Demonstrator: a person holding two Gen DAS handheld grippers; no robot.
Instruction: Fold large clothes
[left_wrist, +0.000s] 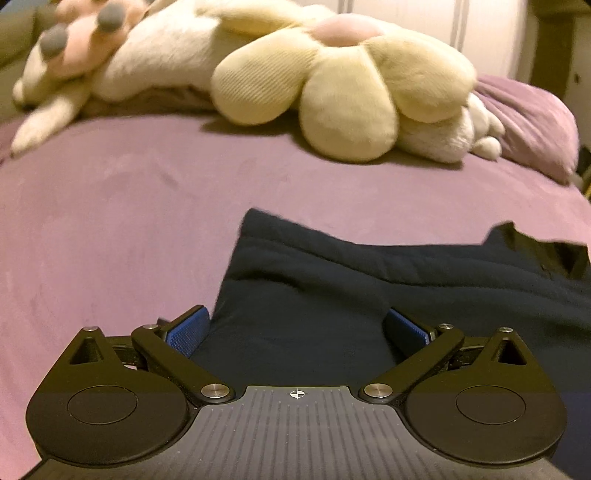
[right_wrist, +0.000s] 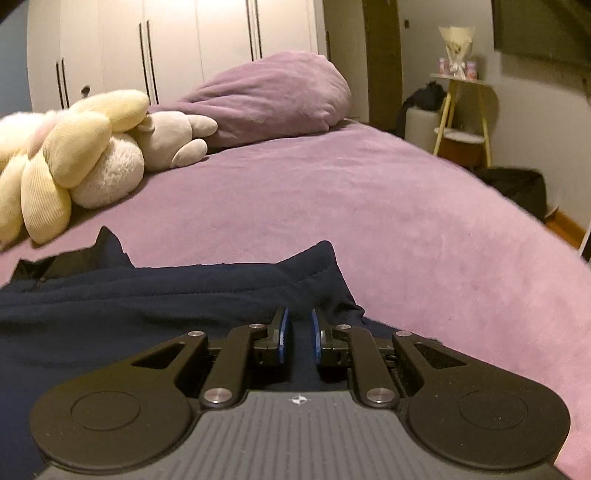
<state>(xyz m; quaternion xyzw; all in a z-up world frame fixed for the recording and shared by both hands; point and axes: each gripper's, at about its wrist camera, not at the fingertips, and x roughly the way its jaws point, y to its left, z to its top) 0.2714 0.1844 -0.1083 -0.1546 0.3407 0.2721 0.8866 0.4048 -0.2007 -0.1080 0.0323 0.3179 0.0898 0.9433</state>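
A dark navy garment (left_wrist: 332, 280) lies bunched on the purple bed cover (left_wrist: 110, 221). My left gripper (left_wrist: 297, 328) stands open over the garment's left end, its blue pads (left_wrist: 188, 332) wide apart with cloth bulging between them. In the right wrist view the same garment (right_wrist: 147, 295) stretches leftwards, its folded corner poking up just ahead. My right gripper (right_wrist: 298, 332) is nearly closed, its pads pinching navy cloth at the garment's right end. The collar or opening shows as a darker flap (right_wrist: 74, 258) at the far edge.
A cream flower-shaped plush (left_wrist: 343, 85) and a white plush toy (left_wrist: 147, 55) lie across the far side of the bed. A purple pillow (right_wrist: 273, 96) sits behind them. White wardrobe doors (right_wrist: 166, 44) stand beyond, with a small side table (right_wrist: 461, 110) at the right past the bed's edge.
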